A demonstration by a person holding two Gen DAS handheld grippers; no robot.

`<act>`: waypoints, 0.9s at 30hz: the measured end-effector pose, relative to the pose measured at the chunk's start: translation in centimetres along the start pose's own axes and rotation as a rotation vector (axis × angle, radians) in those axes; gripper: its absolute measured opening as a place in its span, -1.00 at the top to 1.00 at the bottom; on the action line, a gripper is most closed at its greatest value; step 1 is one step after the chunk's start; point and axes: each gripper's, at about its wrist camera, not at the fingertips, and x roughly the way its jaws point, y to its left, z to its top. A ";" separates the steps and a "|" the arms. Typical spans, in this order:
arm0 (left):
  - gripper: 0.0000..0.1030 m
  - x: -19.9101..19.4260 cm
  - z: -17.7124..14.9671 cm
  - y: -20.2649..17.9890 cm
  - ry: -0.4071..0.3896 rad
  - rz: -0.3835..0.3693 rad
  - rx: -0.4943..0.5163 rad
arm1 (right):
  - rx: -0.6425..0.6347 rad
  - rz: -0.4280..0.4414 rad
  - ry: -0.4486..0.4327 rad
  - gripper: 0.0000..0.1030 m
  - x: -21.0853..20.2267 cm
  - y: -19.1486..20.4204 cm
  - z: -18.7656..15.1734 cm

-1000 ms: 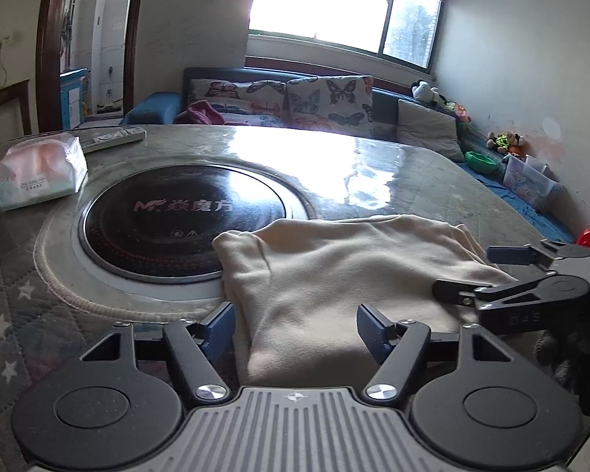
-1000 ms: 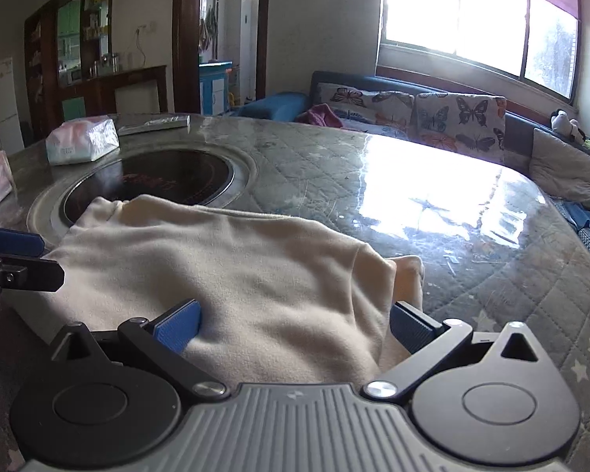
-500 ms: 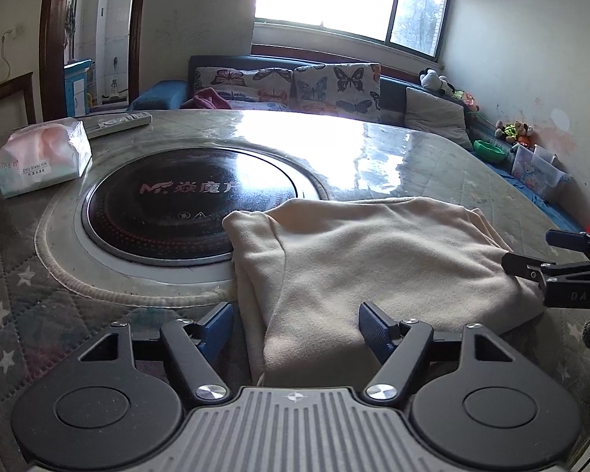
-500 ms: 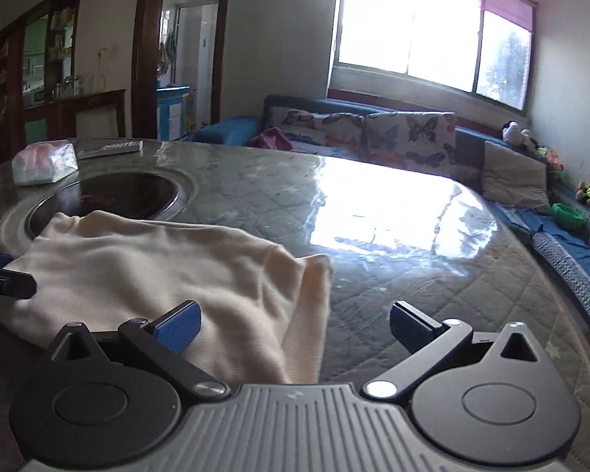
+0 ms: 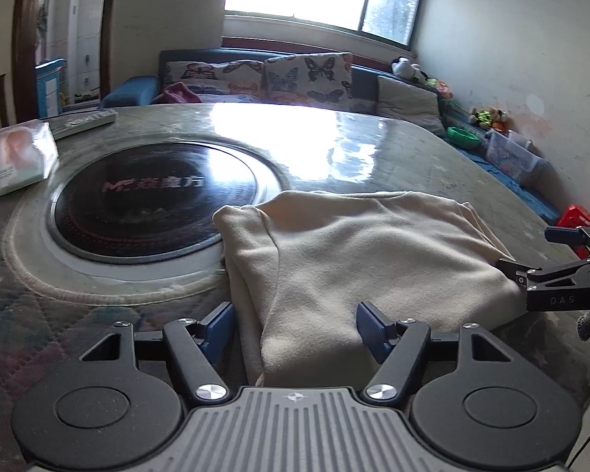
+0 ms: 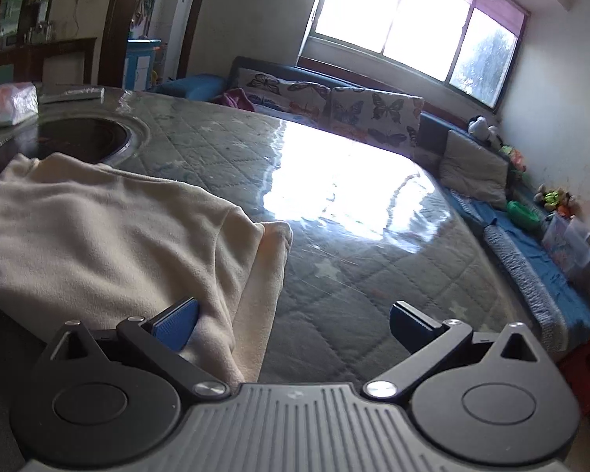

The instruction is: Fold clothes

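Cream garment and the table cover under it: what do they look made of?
The cream garment looks like soft fleece or brushed knit: matte, fuzzy nap, rounded folds. The table cover looks like quilted fabric with star prints under a clear glossy sheet, probably plastic or glass, judging by the sharp window glare.

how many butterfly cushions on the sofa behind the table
2. One butterfly cushion leans on the sofa back towards the left, above a pink cloth; the other butterfly cushion sits beside it on the right. A plain grey cushion follows further right. More may be hidden below the table edge.

Tissue pack (image 5: pixel 13 161) beside round cooktop (image 5: pixel 153 204), sofa (image 6: pixel 334 106) behind.
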 end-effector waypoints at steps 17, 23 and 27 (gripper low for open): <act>-0.38 1.3 1.3 -2.6 0.003 -0.082 0.061 | 0.133 -0.119 0.016 -1.00 -1.2 -4.9 -0.2; -0.39 1.5 1.5 -2.6 0.012 -0.050 0.056 | 0.072 -0.111 0.032 -1.00 3.1 -4.5 2.2; -0.39 1.7 1.6 -2.6 0.023 -0.038 0.060 | 0.064 -0.132 0.071 -1.00 5.4 -4.6 2.3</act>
